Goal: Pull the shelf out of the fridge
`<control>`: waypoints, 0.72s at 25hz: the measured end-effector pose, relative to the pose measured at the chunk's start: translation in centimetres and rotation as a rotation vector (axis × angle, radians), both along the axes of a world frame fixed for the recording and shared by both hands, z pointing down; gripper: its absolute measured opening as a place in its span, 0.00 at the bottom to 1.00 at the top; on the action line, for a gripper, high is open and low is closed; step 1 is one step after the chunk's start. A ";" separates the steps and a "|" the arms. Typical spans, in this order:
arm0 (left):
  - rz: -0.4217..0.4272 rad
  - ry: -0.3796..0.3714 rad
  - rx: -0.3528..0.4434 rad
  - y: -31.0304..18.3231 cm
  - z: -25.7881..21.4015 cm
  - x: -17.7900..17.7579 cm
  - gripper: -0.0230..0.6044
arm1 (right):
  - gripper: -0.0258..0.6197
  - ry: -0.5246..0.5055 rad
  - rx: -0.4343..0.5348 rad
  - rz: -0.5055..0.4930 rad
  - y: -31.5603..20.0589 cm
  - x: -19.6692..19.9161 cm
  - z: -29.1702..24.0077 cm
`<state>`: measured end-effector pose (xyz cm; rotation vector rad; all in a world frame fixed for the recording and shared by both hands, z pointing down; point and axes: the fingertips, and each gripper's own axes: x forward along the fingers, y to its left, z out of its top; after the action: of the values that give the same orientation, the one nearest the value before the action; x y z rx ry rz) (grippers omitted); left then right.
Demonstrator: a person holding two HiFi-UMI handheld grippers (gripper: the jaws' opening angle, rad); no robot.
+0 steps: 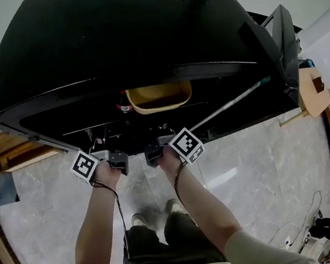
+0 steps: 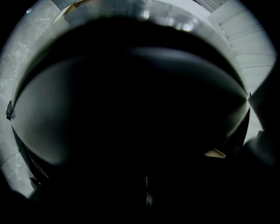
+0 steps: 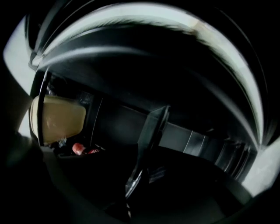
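Observation:
The black fridge [image 1: 116, 38] stands open in front of me, and the head view looks down over its top. Both grippers reach the front edge of a dark shelf [image 1: 131, 140] low in the opening. My left gripper [image 1: 115, 160] is at its left part. The left gripper view is nearly black, showing only a thin pale sliver between the close-set jaws of the left gripper [image 2: 146, 197]. My right gripper [image 1: 154, 154] is just right of it. In the right gripper view the shelf [image 3: 148, 135] runs edge-on into the narrow jaws of the right gripper [image 3: 127, 205].
A tan bin [image 1: 159, 97] and a red-capped bottle [image 1: 124, 106] sit inside the fridge above the shelf. The fridge door [image 1: 282, 40] hangs open at the right. Wooden furniture [image 1: 11, 154] stands at the left, and cables [image 1: 298, 225] lie on the marble floor at the right.

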<state>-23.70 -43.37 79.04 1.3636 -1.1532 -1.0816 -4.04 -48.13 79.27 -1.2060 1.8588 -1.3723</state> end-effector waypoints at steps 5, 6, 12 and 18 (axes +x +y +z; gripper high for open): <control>0.010 0.027 -0.008 0.4 0.1 0.2 0.06 | 0.08 -0.066 -0.019 -0.003 1.0 0.2 0.2; 0.008 0.033 -0.009 0.7 0.1 0.2 0.06 | 0.08 -0.072 -0.024 -0.006 1.3 0.2 0.2; -0.004 0.044 -0.016 3.6 -0.3 0.9 0.06 | 0.07 -0.080 -0.036 -0.022 3.6 0.8 -0.2; 0.008 0.044 -0.009 6.7 -1.0 1.6 0.06 | 0.07 -0.098 -0.039 -0.025 6.8 1.6 -0.9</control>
<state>-22.08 -36.64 78.06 1.3298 -1.1179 -1.0942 -2.48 -41.37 78.34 -1.1174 1.7932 -1.4605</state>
